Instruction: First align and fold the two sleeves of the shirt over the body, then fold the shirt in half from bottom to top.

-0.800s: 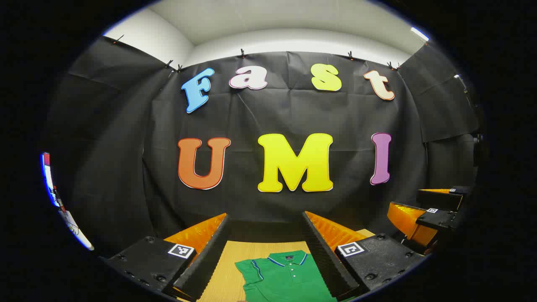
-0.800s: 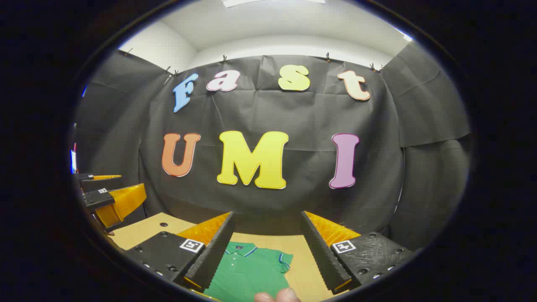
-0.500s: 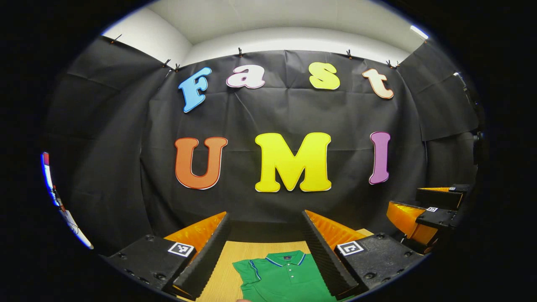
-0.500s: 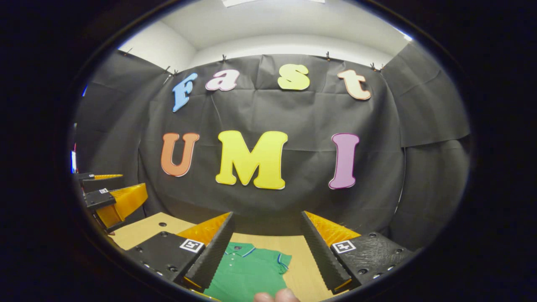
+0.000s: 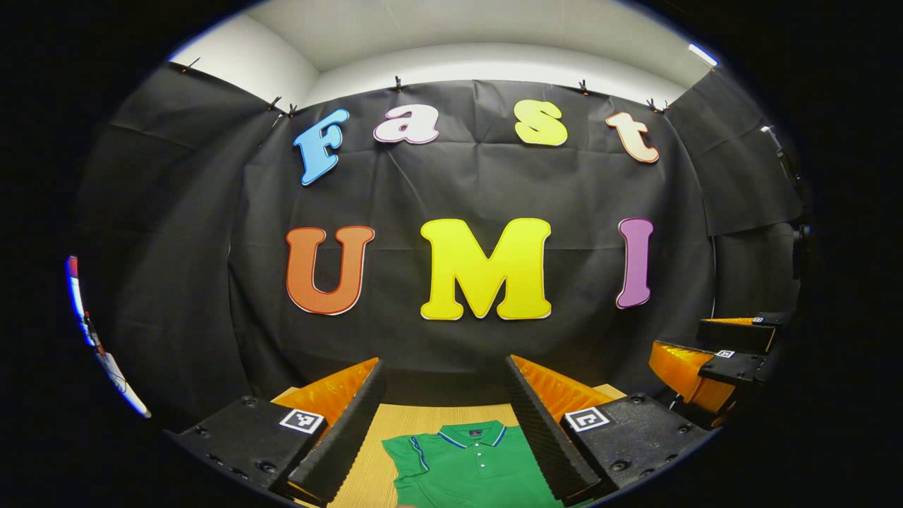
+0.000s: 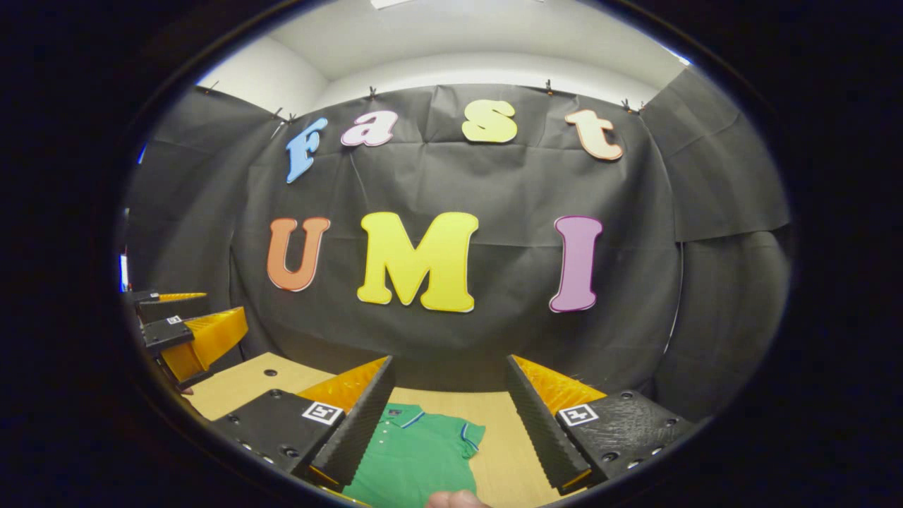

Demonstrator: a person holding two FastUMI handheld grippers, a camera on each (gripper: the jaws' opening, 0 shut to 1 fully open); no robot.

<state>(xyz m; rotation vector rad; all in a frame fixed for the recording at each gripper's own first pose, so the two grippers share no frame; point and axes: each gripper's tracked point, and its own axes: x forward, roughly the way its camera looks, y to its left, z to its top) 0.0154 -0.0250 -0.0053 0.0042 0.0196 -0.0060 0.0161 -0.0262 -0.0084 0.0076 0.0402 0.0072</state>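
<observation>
In the left gripper view the left tongs (image 5: pixel 444 423) stand wide open with nothing between the fingers, held above a pale wooden desk (image 5: pixel 374 480). Just beyond and below the tips lies the green shirt (image 5: pixel 469 469), flat on the desk, collar away from the tongs, one short sleeve (image 5: pixel 401 451) spread out toward the left finger. Off to the right, apart from these tongs, the right tongs (image 5: pixel 705 353) hang in the air. In the right gripper view the right tongs (image 6: pixel 448 420) also gape wide and hold nothing; the shirt (image 6: pixel 413 458) lies beneath them, nearer the left finger, its other sleeve (image 6: pixel 471 439) reaching out over bare desk (image 6: pixel 504 437). A fingertip (image 6: pixel 451 499) shows at the bottom edge. The left tongs (image 6: pixel 180 331) show far to the left. Behind the desk hangs black cloth (image 6: pixel 508 183), clipped up under a white wall and ceiling. Since the earlier frames both views have tipped slightly downward, showing more of the shirt; both tongs remain open as before.
</observation>
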